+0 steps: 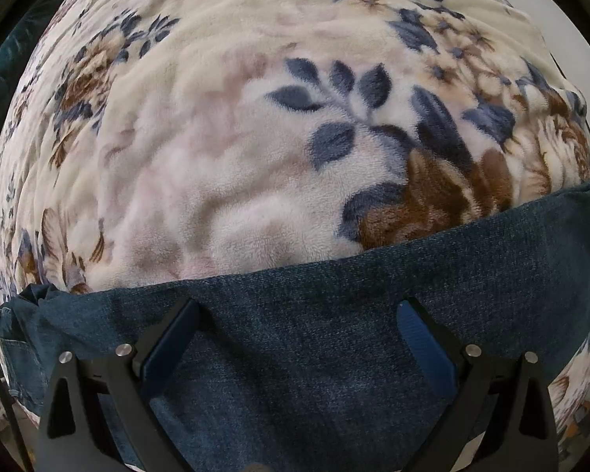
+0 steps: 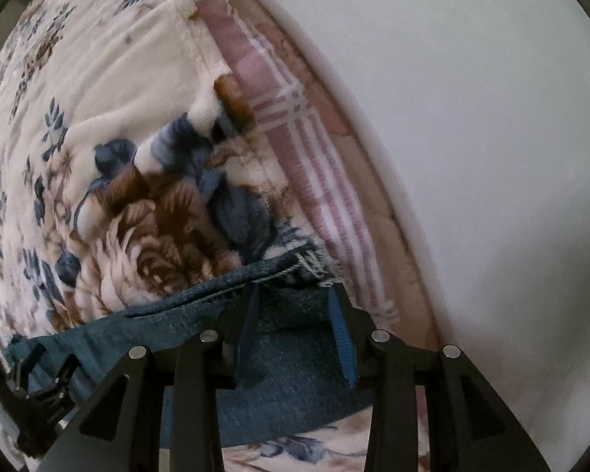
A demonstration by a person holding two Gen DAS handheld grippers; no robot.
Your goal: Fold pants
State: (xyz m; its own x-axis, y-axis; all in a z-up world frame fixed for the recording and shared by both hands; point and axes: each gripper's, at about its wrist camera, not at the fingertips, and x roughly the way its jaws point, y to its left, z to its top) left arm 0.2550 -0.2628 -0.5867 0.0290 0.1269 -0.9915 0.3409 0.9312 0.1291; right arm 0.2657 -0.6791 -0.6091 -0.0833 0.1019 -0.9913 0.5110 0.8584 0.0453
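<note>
Jeans point(image 1: 314, 354) lie flat on the blanket point(image 1: 216, 157), long axis running sideways under both hands: left gripper point(image 1: 299, 310) hangs wide open over mid-leg, right gripper point(image 2: 295, 295) half-open, nothing pinched, straddling the frayed hem point(image 2: 310, 265).

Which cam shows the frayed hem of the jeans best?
Right wrist view: the frayed hem sits just past the right gripper, threads visible against the floral blanket. Left wrist view shows only plain denim and a long folded edge, no fraying.
</note>
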